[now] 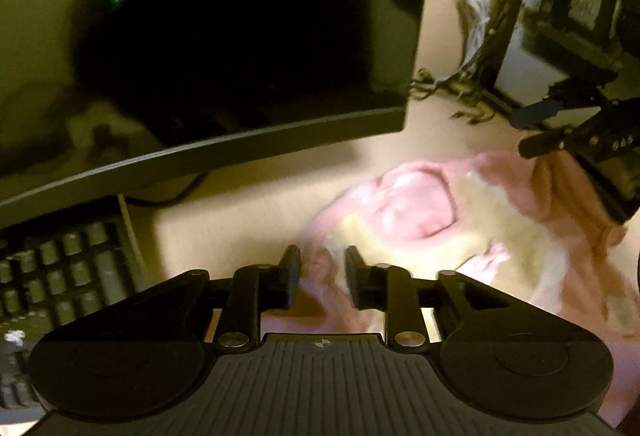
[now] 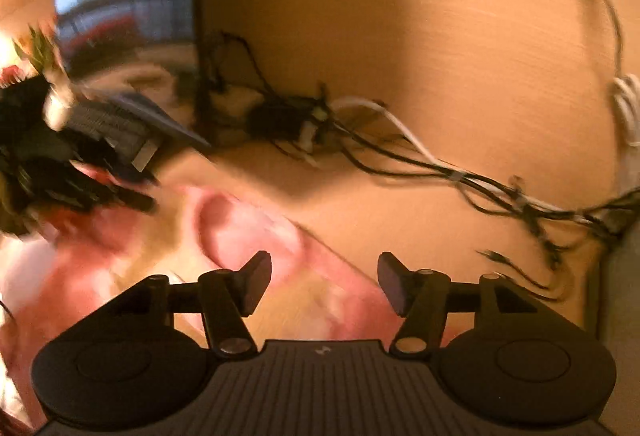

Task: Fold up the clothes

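Left gripper [image 1: 322, 268] sits nearest, fingers narrow w/ a fold of the pink-and-cream garment [image 1: 460, 220] pinched between the pads. Far left, a dark keyboard [image 1: 60, 268] lies under the black monitor [image 1: 248, 36]. Garment is crumpled on the wooden desk [image 1: 248, 220], neck opening facing up, blurry. Right gripper [image 2: 325, 282] hangs over the garment's edge [image 2: 248, 236] w/ fingers wide apart, nothing between them. Beyond it, a tangle of black & white cables [image 2: 400, 152] runs across the desk [image 2: 400, 36]
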Available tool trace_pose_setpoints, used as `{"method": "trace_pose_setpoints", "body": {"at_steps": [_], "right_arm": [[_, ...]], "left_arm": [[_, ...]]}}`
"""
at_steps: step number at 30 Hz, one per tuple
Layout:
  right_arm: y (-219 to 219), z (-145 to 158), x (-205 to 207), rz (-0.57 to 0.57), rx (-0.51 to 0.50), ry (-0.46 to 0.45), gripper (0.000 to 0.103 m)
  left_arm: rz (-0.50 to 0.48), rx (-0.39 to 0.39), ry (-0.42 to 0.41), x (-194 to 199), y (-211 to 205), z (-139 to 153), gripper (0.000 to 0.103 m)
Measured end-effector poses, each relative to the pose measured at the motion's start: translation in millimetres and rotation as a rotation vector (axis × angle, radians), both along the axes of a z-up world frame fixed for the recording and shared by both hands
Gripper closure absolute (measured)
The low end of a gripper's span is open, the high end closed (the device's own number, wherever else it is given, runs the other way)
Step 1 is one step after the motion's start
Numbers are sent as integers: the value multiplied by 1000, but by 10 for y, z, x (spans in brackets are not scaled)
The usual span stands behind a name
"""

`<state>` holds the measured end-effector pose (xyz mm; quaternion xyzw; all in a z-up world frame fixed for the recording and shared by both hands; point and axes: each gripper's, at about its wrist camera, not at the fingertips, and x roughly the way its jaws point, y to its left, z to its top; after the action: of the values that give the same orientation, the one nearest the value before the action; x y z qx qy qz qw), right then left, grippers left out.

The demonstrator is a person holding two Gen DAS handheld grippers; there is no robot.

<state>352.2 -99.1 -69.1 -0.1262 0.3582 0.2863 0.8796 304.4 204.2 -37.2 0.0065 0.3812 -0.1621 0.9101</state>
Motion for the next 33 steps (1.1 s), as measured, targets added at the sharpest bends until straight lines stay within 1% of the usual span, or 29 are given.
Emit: {"method": "trace_pose_setpoints", "body": {"at_steps": [1,2,3,4,5,6,8,9,10,11,12,13,14,16,18,20,21,22,23,24,25,26,27,28,29,30,31,32,33], "right_arm": [[5,-90,8,-7,-61,-10,43],[18,-181,18,-11,-115,-14,43],[40,-272,35,-13,-157,-13,46],[64,-362,67,-23,-200,-16,54],[88,-455,110,-39,-250,-23,83],[90,-527,148,-74,-296,-39,99],[28,-555,254,-216,-351,-102,99],[-23,-503,298,-272,-334,-119,98],[-79,-411,305,-279,-260,-109,95],[-143,-301,297,-256,-151,-83,92],[-174,-223,291,-220,-63,-52,73],[-170,-183,289,-168,2,-17,60],[-143,-174,284,-124,38,1,44],[-52,-248,278,-76,33,0,42],[-26,-383,323,-94,8,14,41],[-75,-486,380,-115,15,50,39],[-87,-511,364,-117,14,54,34],[-98,-537,349,-119,14,58,30],[-110,-562,333,-122,14,62,29],[-114,-572,309,-123,14,65,30],[-107,-560,255,-116,11,63,33],[-96,-545,178,-98,5,56,48],[-85,-530,102,-81,-2,50,69],[-83,-510,12,-76,-9,43,79],[-91,-485,-93,-86,-17,37,94],[-105,-449,-212,-105,-31,18,98],[-117,-378,-342,-133,-42,-15,98],[-121,-279,-462,-159,-42,-49,98],[-115,-158,-599,-179,-43,-88,99]], "left_arm": [[-6,4,0,9,-34,-10,59],[-14,16,2,26,-68,-28,57],[-23,34,9,53,-101,-56,57],[-28,51,18,86,-126,-91,56],[-28,67,28,120,-143,-128,56],[-22,80,37,146,-151,-161,56],[-3,104,51,190,-163,-223,59],[7,121,55,196,-170,-236,60],[18,140,56,193,-179,-240,61],[28,160,57,190,-188,-243,60],[39,180,58,188,-197,-247,60],[49,199,59,185,-206,-250,58],[55,208,61,174,-211,-246,57],[60,201,66,152,-205,-228,57],[62,159,91,153,-175,-224,53],[62,128,119,171,-159,-248,39],[59,118,133,178,-157,-270,36],[52,114,138,180,-163,-293,31],[43,111,139,181,-173,-312,25],[35,112,140,180,-184,-324,22],[29,114,143,179,-194,-330,18],[25,121,144,174,-205,-334,18],[20,134,145,157,-220,-331,19],[13,150,145,135,-237,-325,22],[11,158,143,88,-240,-306,36],[13,161,140,29,-235,-278,48],[14,164,137,-31,-230,-250,67],[23,188,129,-94,-235,-233,89],[32,222,117,-175,-248,-220,91]]}}
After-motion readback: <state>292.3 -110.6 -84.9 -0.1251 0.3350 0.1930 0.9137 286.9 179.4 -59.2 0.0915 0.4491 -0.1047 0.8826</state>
